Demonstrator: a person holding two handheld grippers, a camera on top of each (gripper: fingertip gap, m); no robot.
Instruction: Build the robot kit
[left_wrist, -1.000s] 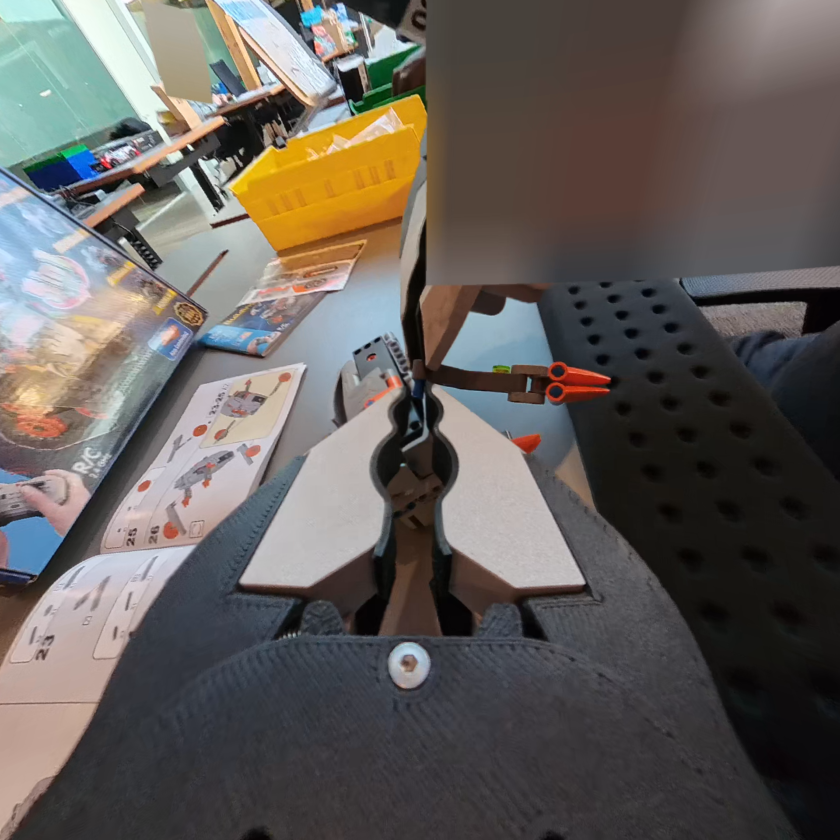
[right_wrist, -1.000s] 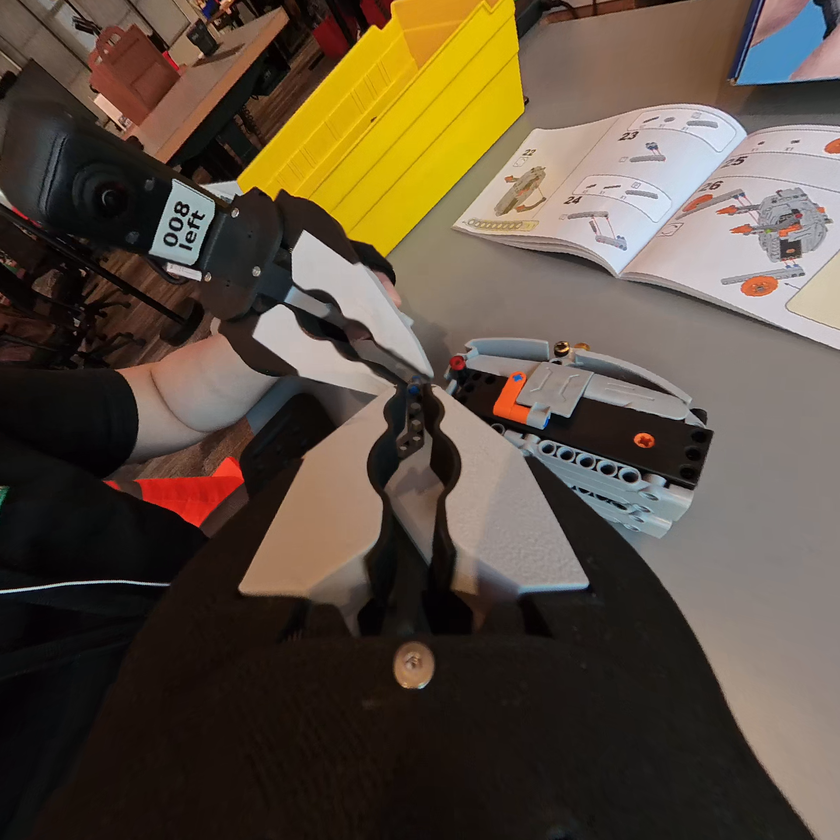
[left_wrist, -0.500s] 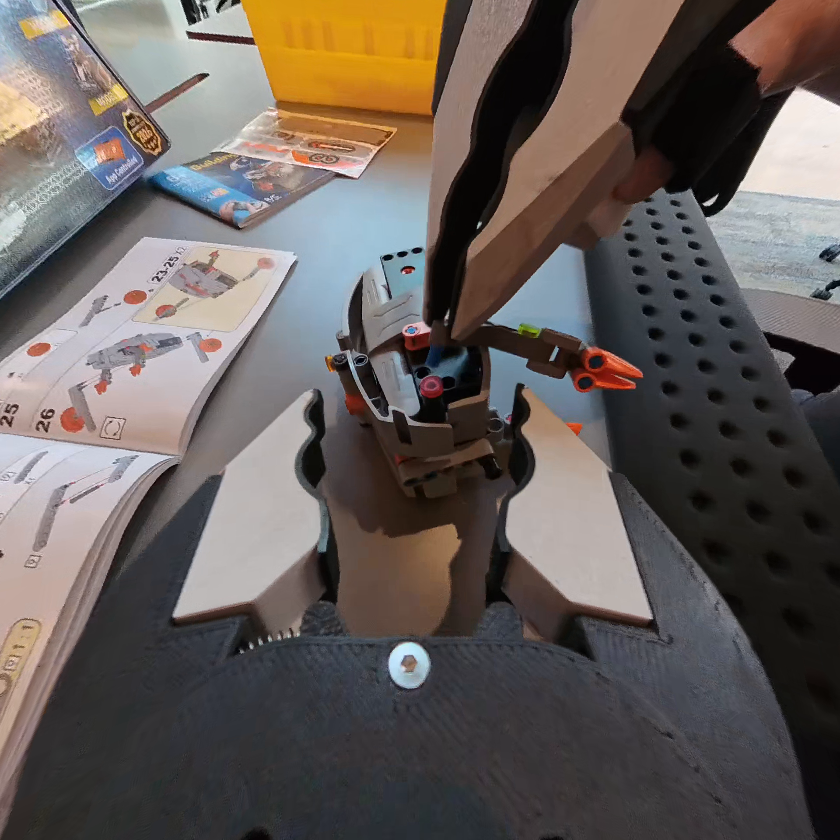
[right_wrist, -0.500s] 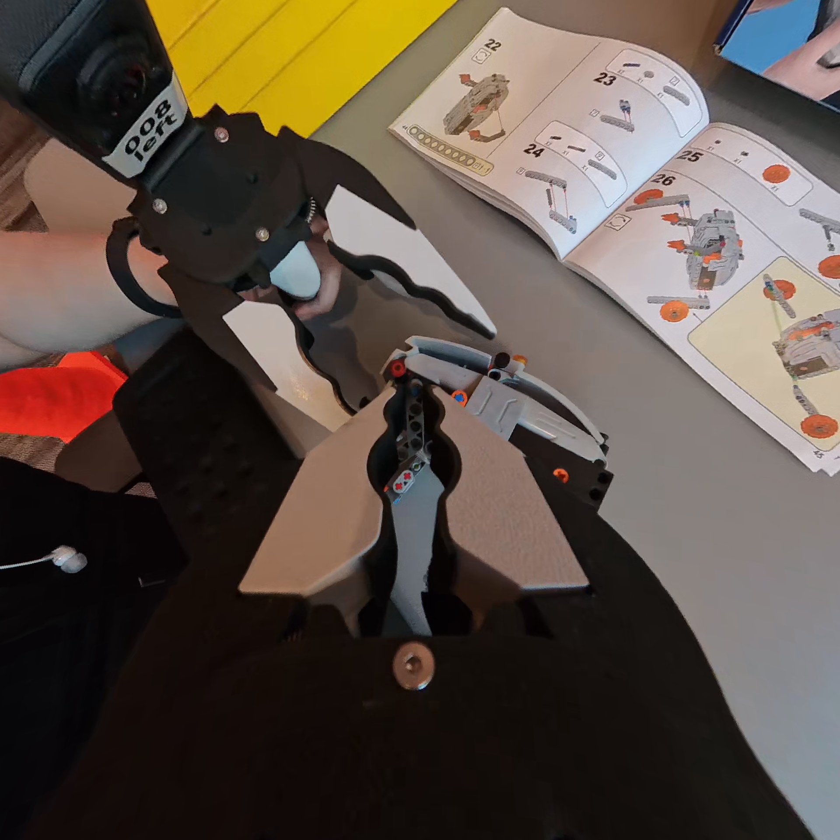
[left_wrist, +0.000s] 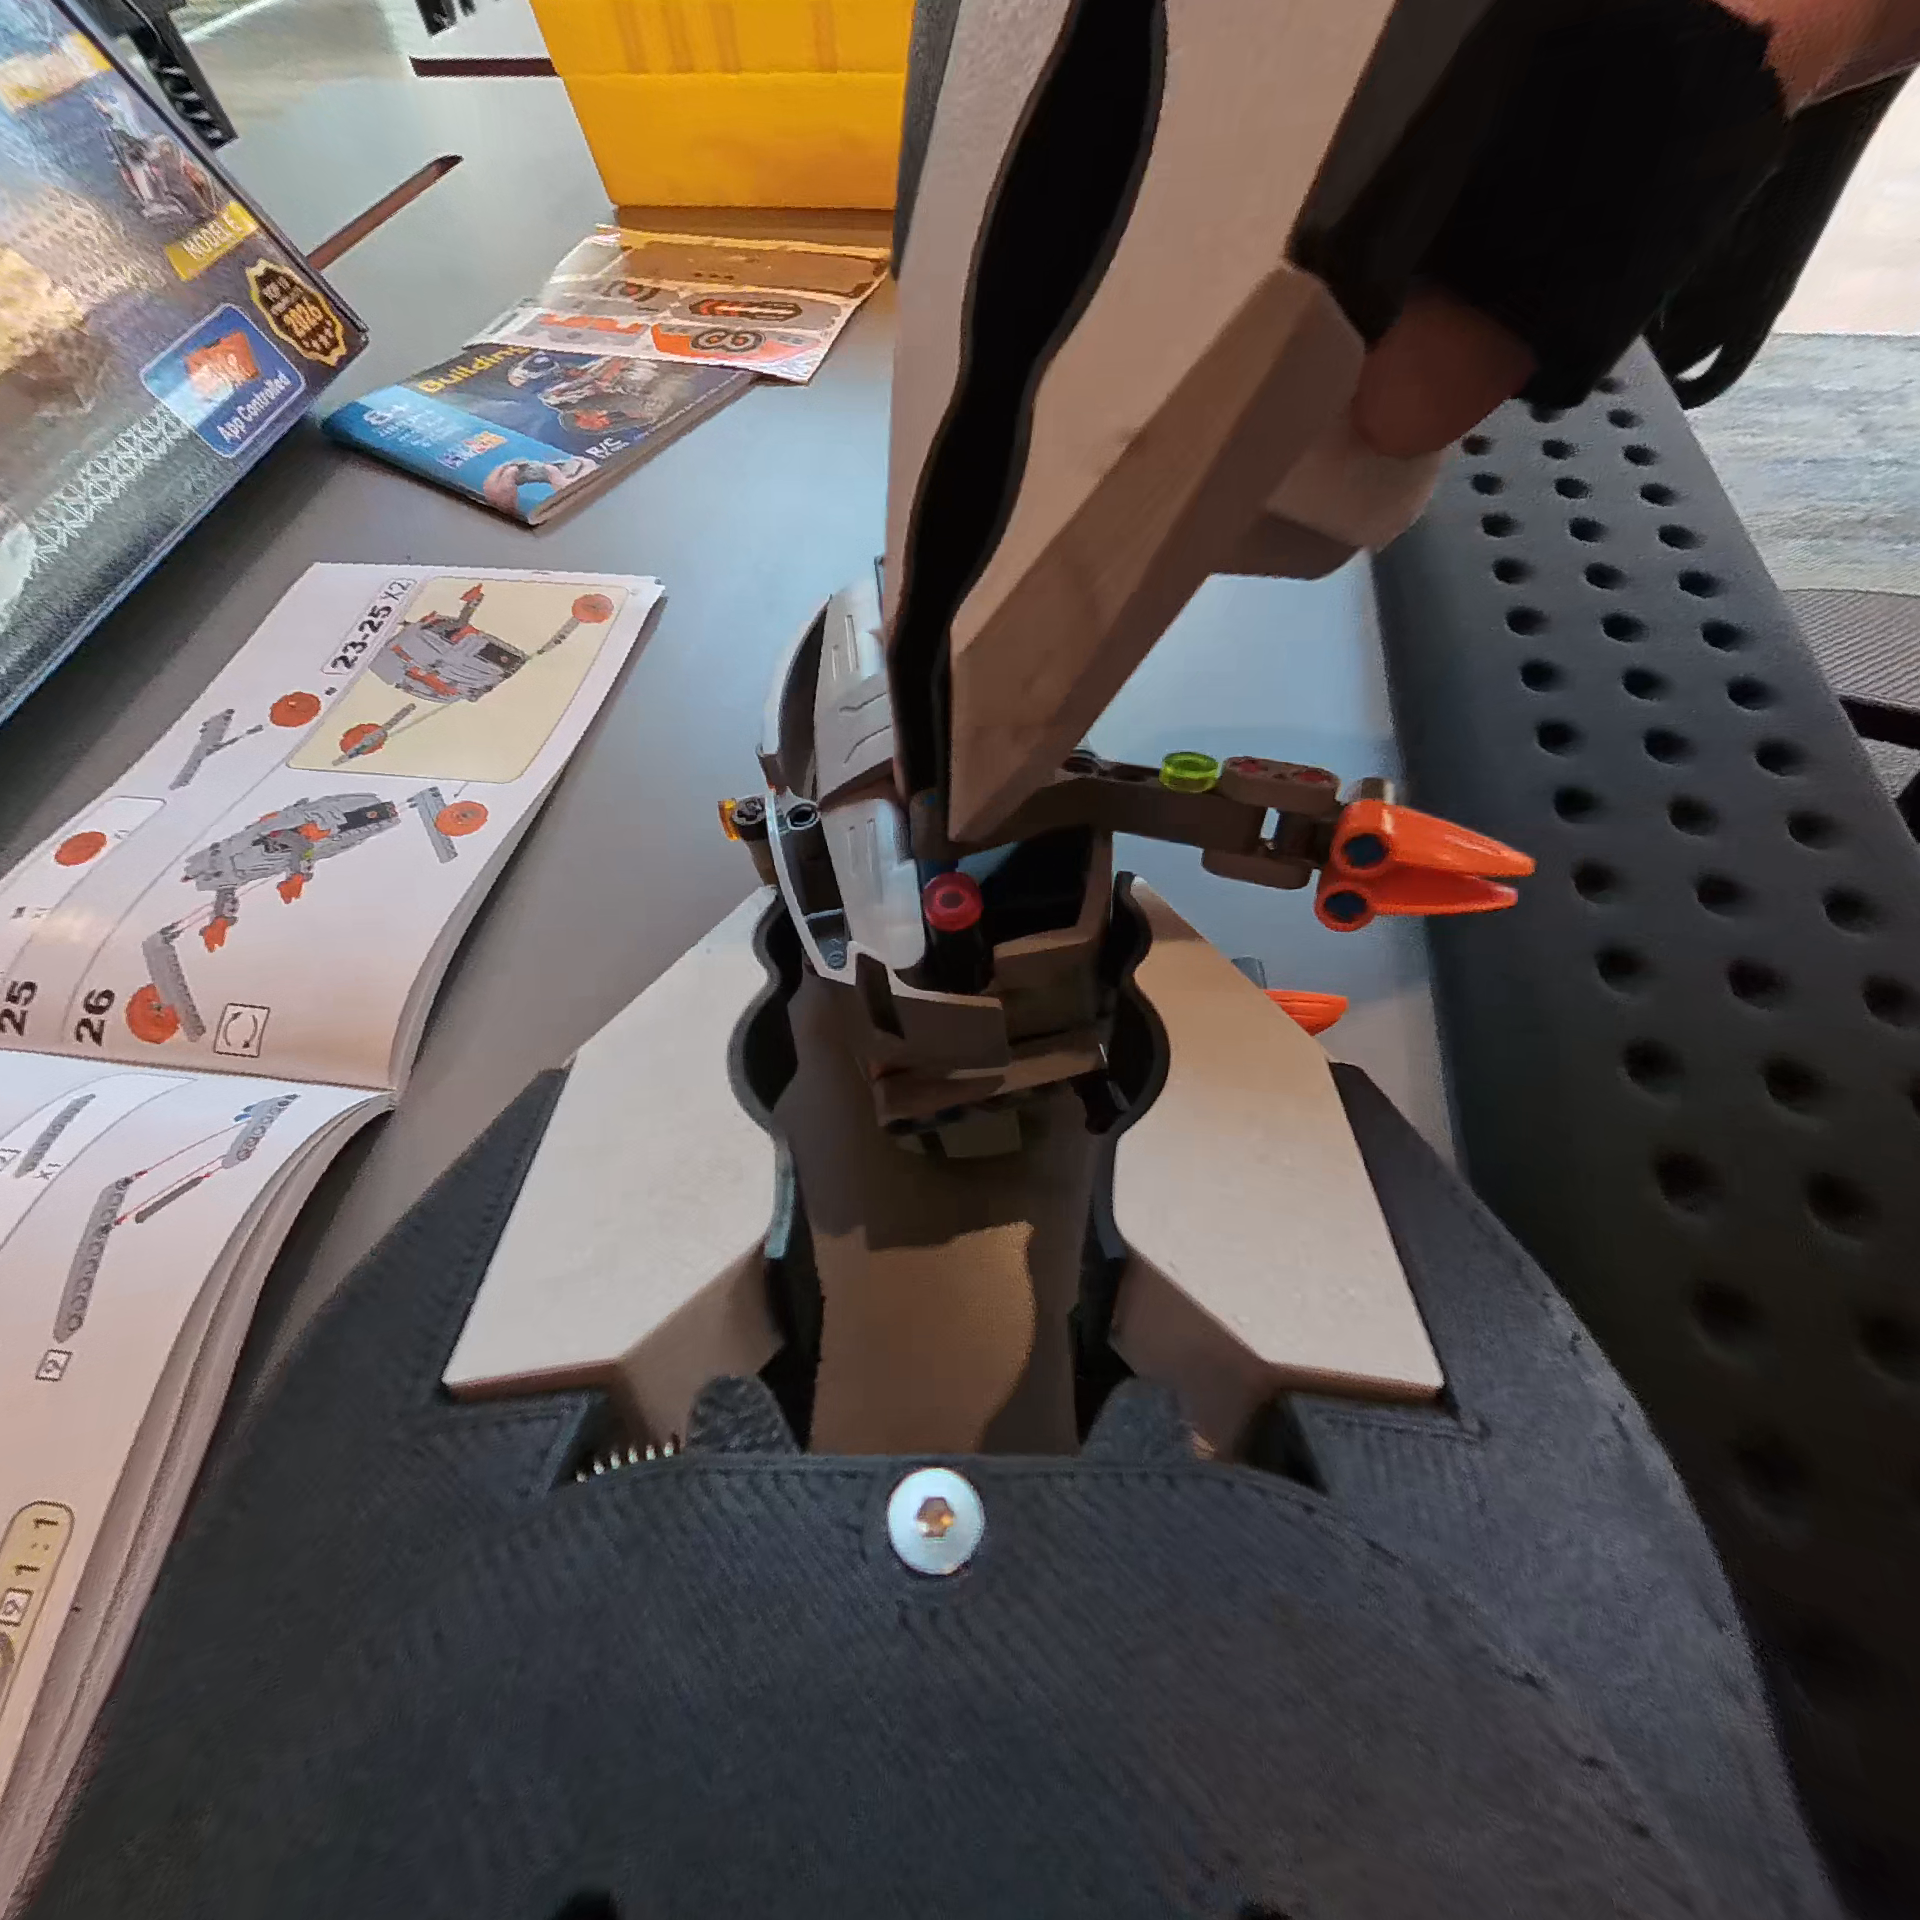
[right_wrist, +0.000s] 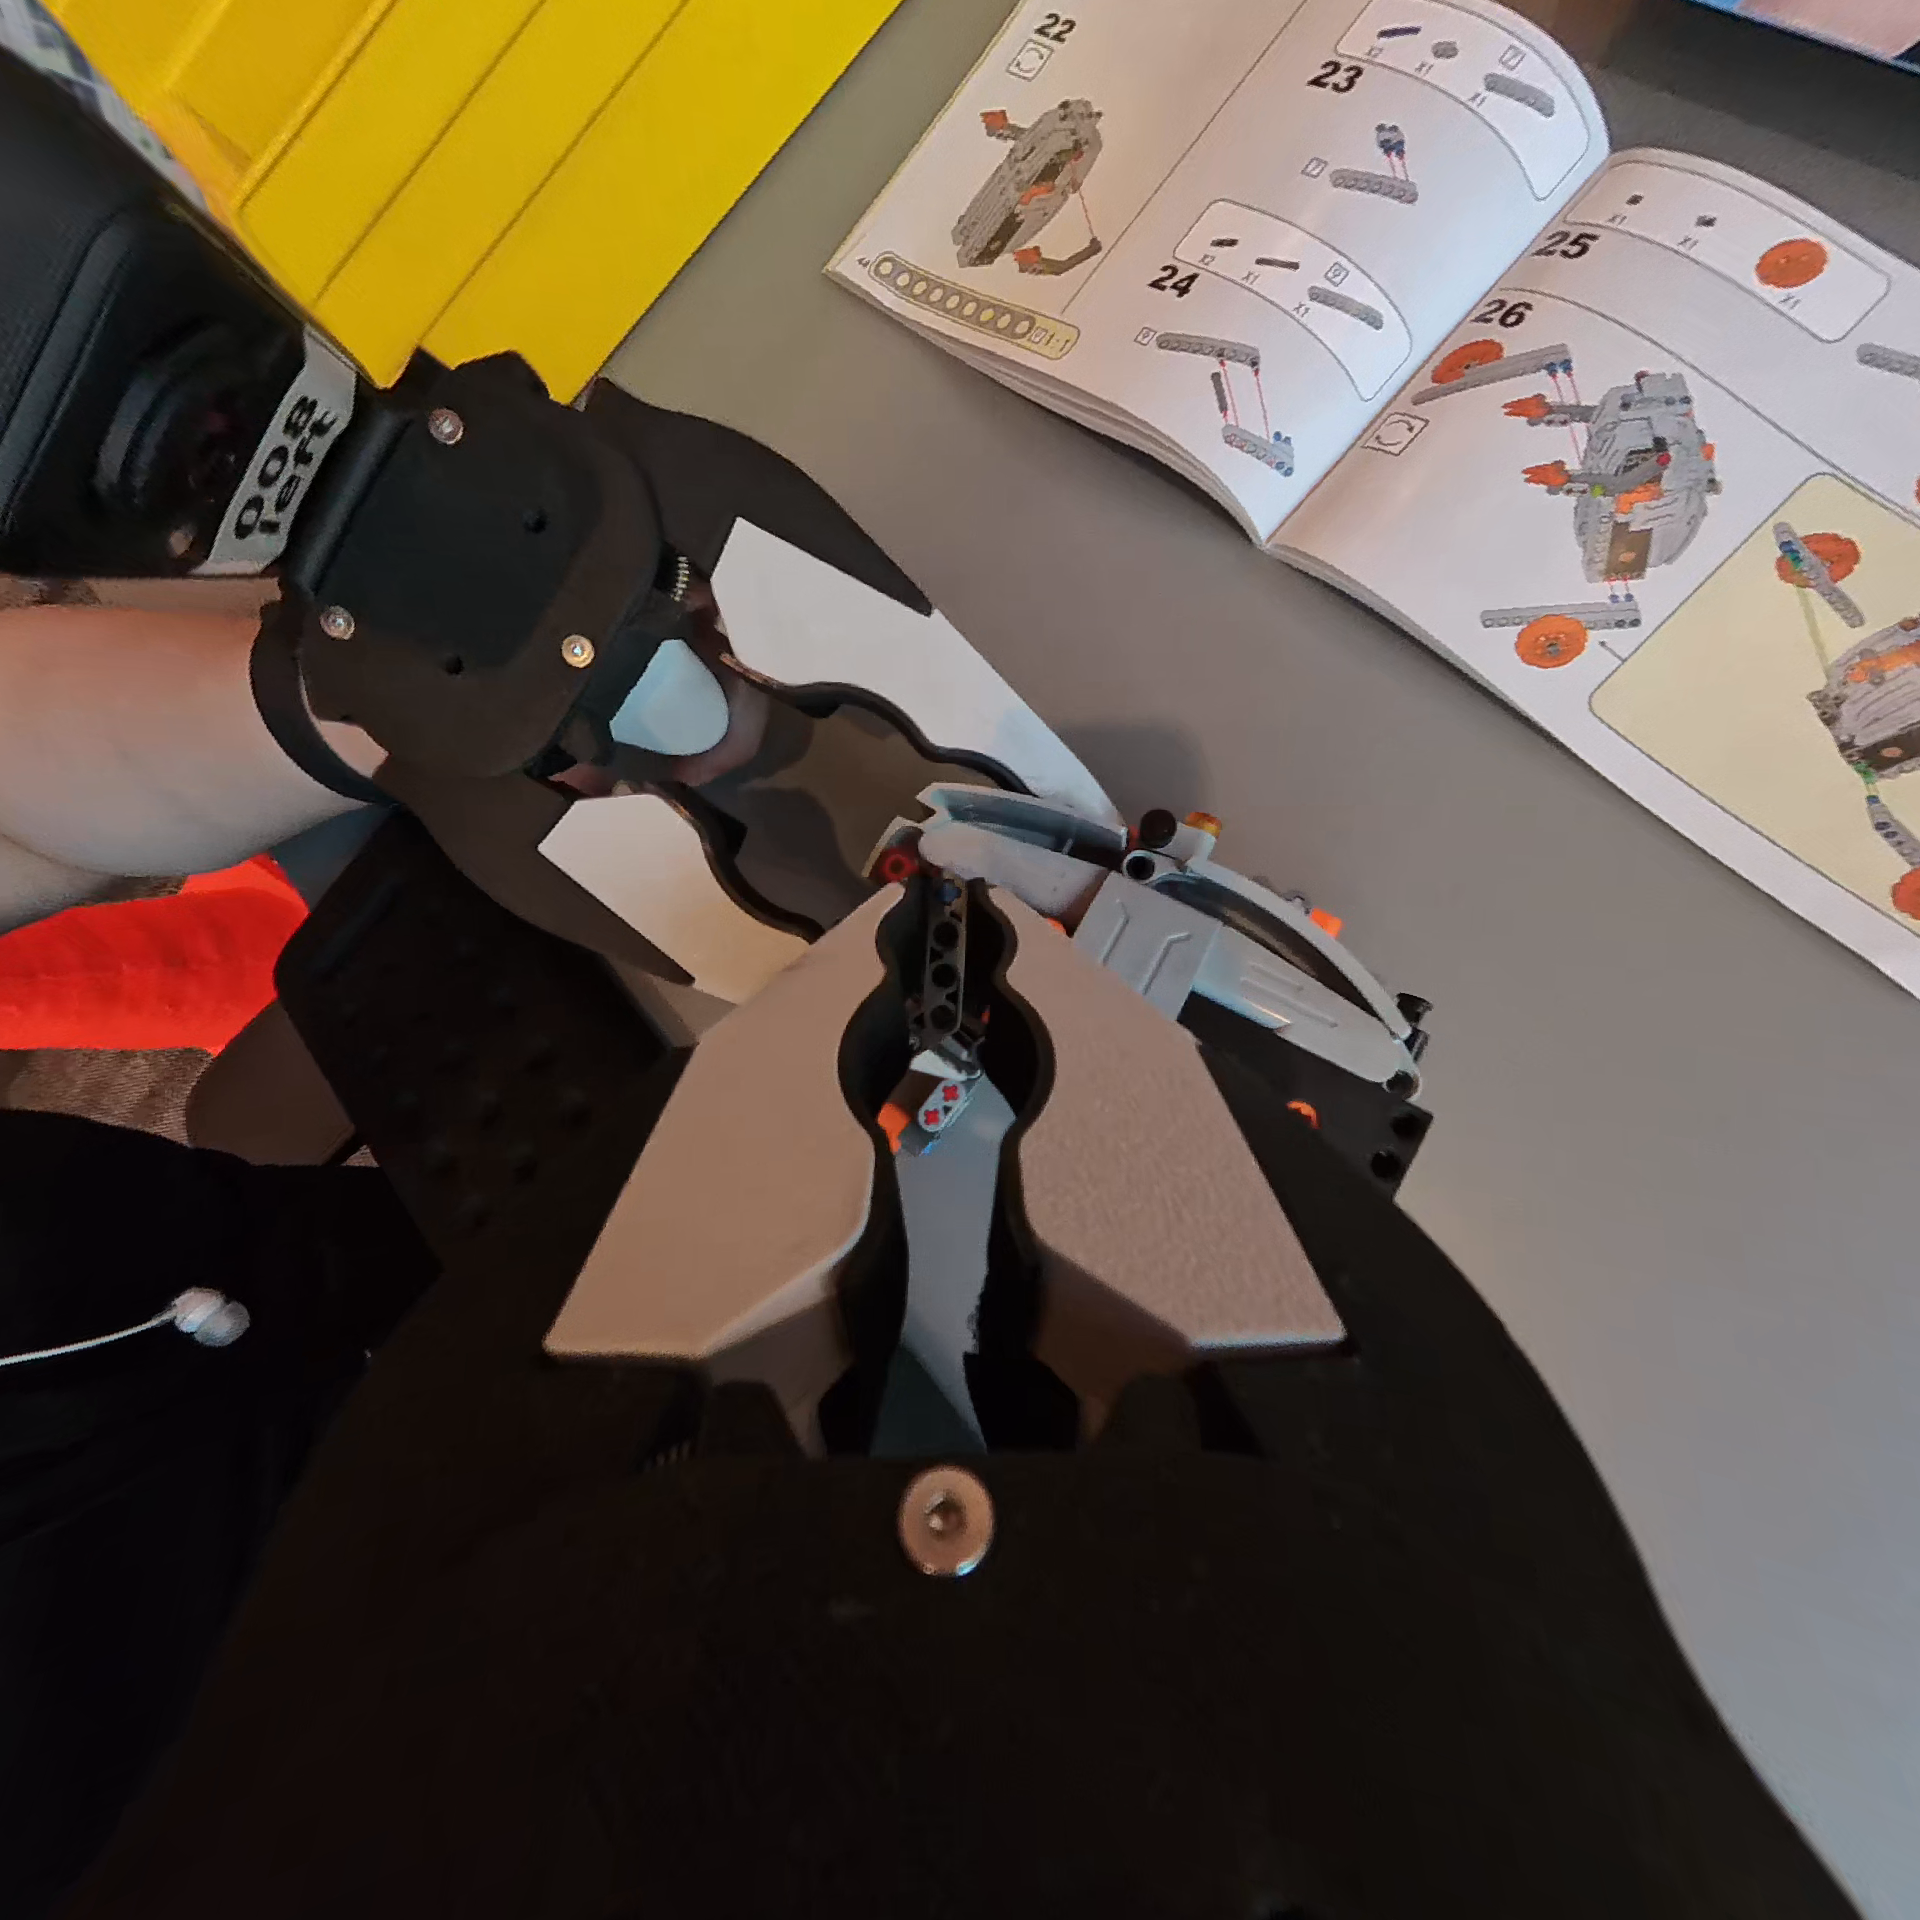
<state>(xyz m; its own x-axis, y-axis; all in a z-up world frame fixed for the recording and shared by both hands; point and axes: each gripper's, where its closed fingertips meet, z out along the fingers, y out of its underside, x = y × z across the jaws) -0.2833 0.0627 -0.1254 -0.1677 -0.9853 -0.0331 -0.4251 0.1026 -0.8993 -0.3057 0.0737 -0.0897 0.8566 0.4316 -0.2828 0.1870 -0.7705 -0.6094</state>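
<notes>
A grey and black brick model (left_wrist: 852, 862) stands on the grey table (left_wrist: 727, 540). My left gripper (left_wrist: 951, 935) has its two fingers closed against the sides of the model's near end. My right gripper (left_wrist: 928, 823) comes down from above, shut on a dark beam (left_wrist: 1132, 795) that ends in orange claws (left_wrist: 1423, 862). The beam's inner end rests on top of the model beside a red pin (left_wrist: 951, 899). In the right wrist view my right gripper (right_wrist: 943, 914) pinches the beam (right_wrist: 943, 966) against the model (right_wrist: 1195, 945), and the left gripper's fingers (right_wrist: 831, 634) straddle its end.
An open instruction booklet (left_wrist: 343, 790) lies left of the model and also shows in the right wrist view (right_wrist: 1455, 343). A yellow bin (left_wrist: 727, 104), a leaflet (left_wrist: 540, 426) and a printed box (left_wrist: 125, 343) lie behind. A black perforated chair back (left_wrist: 1662, 935) stands close on the right. Some 4 cm of space lies between my two pairs of fingers.
My left gripper went from shut to wide open, then moved forward and closed around the model. My right gripper brought the clawed beam down onto the model's top and holds it there.
</notes>
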